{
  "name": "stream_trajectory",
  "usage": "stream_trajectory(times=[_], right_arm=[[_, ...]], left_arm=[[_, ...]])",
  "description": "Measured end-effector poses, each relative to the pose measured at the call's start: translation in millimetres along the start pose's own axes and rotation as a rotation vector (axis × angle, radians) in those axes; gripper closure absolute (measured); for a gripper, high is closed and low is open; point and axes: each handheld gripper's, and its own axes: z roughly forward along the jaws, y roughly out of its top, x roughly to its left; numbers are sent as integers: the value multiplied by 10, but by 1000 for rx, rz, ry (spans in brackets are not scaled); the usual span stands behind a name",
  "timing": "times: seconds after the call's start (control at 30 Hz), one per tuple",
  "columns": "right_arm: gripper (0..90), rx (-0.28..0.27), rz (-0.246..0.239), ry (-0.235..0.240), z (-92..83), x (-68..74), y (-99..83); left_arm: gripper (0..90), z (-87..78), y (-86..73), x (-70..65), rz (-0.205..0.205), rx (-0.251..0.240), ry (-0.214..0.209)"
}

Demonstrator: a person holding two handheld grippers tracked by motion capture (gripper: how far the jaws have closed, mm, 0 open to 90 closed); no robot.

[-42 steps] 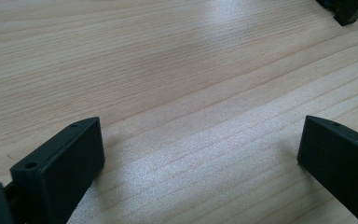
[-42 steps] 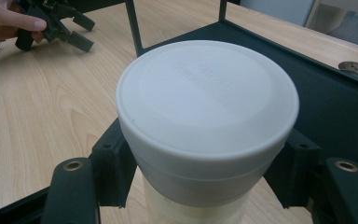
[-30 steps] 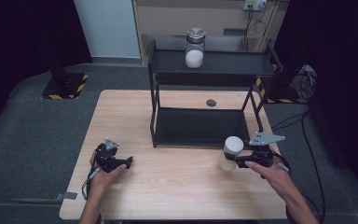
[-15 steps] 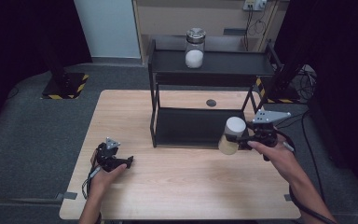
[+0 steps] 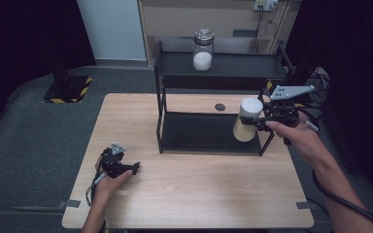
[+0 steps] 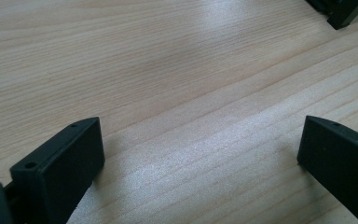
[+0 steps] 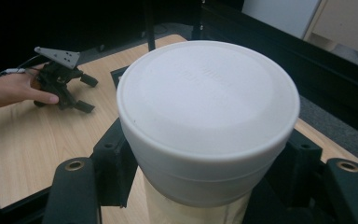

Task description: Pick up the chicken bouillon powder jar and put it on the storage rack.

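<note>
Two tools: right tool (image 5: 258, 122) clamped on white-lidded jar (image 5: 246, 120), arm raised; left tool (image 5: 135, 168) jaws apart, resting on table (image 5: 199, 194).

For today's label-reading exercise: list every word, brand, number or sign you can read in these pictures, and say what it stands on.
None can be read.
White-lidded jar held in the right gripper: faint raised marks on the lid, too blurred to read.
Glass jar on the black shelf rack: no label in sight.
</note>
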Motion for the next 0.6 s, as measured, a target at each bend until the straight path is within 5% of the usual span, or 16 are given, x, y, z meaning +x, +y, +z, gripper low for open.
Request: stream_trajectory(times=[0.6], right_arm=[[354, -1, 2, -32, -263, -23, 612]], left_arm=[[0, 10, 9, 5, 5, 0, -4]])
